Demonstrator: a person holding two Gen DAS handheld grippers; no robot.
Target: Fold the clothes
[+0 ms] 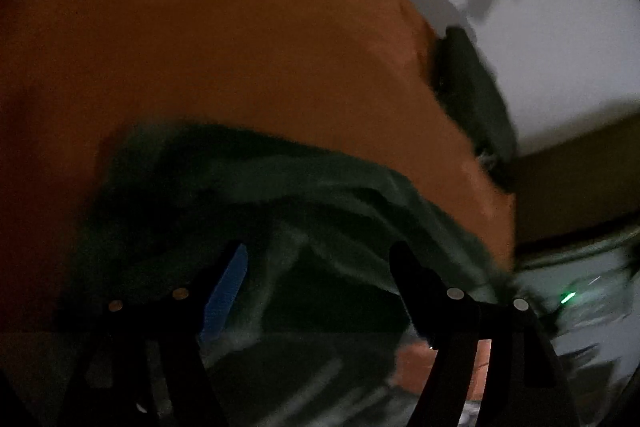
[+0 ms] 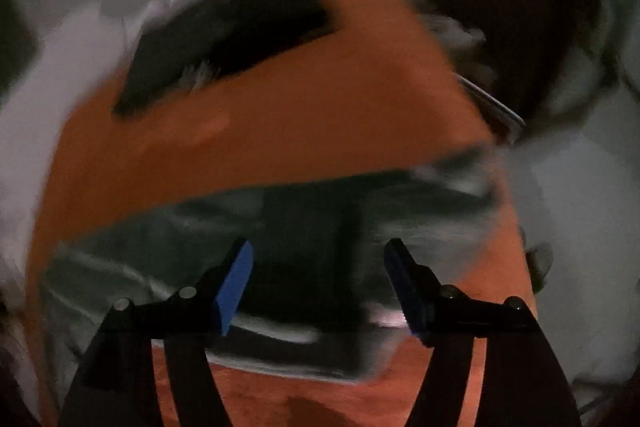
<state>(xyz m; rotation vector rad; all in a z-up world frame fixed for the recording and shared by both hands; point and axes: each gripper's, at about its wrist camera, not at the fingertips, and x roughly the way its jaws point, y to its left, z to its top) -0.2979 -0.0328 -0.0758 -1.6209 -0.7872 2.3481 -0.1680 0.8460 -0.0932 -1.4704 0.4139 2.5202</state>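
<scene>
Both grippers, left gripper (image 1: 316, 291) and right gripper (image 2: 318, 287), hover with jaws wide and empty over the grey-green garment (image 2: 168, 247) rumpled on the orange worktop (image 2: 280, 115), apparently mid-fold, needing a hem grasp.

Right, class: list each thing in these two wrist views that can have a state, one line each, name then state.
left gripper: open, fingers apart over the cloth, holding nothing.
right gripper: open, nothing between its blue pads.
dark green garment: rumpled, lying on the orange surface, not neatly folded.
orange surface: spread flat under the clothes.
black cloth: lying at the far edge of the orange surface, blurred.
</scene>
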